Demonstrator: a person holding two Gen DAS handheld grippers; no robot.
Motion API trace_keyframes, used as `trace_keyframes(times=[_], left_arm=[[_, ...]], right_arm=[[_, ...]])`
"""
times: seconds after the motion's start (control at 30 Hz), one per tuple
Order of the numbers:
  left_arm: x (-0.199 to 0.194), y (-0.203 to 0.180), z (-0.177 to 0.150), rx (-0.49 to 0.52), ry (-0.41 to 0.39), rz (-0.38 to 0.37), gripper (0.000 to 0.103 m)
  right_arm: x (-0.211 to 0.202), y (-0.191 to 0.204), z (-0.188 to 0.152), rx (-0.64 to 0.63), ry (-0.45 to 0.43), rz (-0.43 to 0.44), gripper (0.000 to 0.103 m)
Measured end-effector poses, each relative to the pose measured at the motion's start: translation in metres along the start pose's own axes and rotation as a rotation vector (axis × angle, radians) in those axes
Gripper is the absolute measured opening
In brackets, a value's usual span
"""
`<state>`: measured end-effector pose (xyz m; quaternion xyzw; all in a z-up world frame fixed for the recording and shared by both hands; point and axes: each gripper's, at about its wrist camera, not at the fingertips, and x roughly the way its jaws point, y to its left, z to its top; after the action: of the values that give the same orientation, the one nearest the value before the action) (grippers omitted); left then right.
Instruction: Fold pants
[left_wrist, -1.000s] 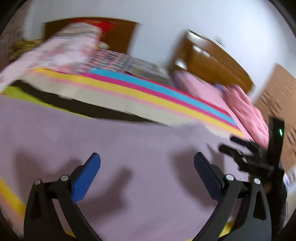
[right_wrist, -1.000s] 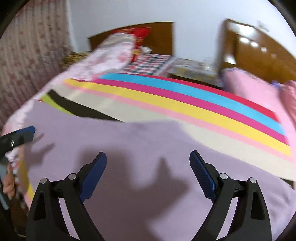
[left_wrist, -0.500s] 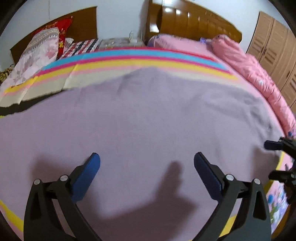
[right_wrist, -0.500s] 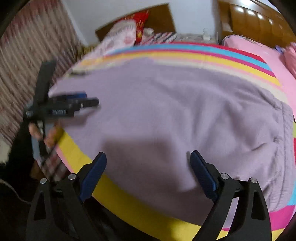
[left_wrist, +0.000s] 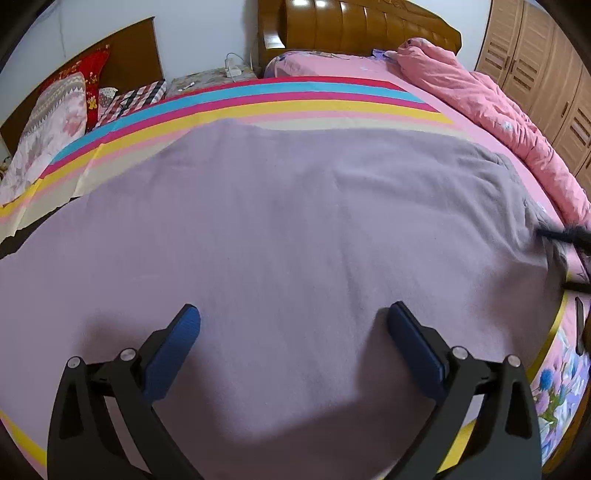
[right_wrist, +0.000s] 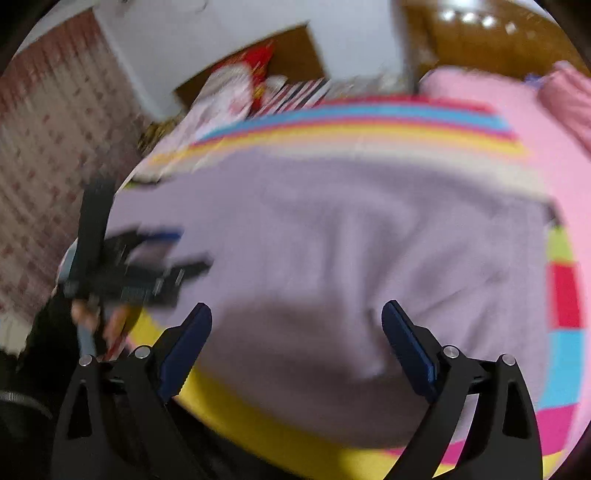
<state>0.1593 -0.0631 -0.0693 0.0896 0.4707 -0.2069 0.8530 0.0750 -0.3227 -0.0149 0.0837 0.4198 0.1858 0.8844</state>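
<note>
On striped bed, lilac pants lay flat, unfolded. Left gripper and right gripper hovered, jaws apart, empty. Next likely: grasp edge.

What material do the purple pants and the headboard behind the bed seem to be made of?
The purple pants look like soft, matte knit or fleece: a fuzzy surface with gentle wrinkles and no shine. The headboard looks like varnished wood, brown with bright glossy reflections, though padded leatherette is possible.

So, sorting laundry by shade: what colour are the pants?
Plain pale lilac pants, clearest in the left wrist view.
</note>
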Motion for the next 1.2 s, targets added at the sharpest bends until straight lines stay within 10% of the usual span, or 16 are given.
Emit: trace_keyframes(times=[0.13,0.4,0.67,1.2], left_arm=[[0.001,-0.001,-0.002,0.0,-0.007,0.004,0.101],[-0.002,0.001,-0.007,-0.002,-0.03,0.005,0.102],[-0.003,0.002,-0.011,0.005,-0.047,-0.005,0.102],[-0.009,0.006,-0.015,0.011,-0.064,-0.026,0.101]], right_arm=[[0.0,-0.015,0.043,0.007,-0.075,-0.082,0.095],[0.069,-0.063,0.098,0.185,0.046,-0.108,0.095],[0.062,-0.085,0.091,0.301,-0.038,-0.24,0.095],[0.076,-0.106,0.082,0.323,-0.012,-0.231,0.099]])
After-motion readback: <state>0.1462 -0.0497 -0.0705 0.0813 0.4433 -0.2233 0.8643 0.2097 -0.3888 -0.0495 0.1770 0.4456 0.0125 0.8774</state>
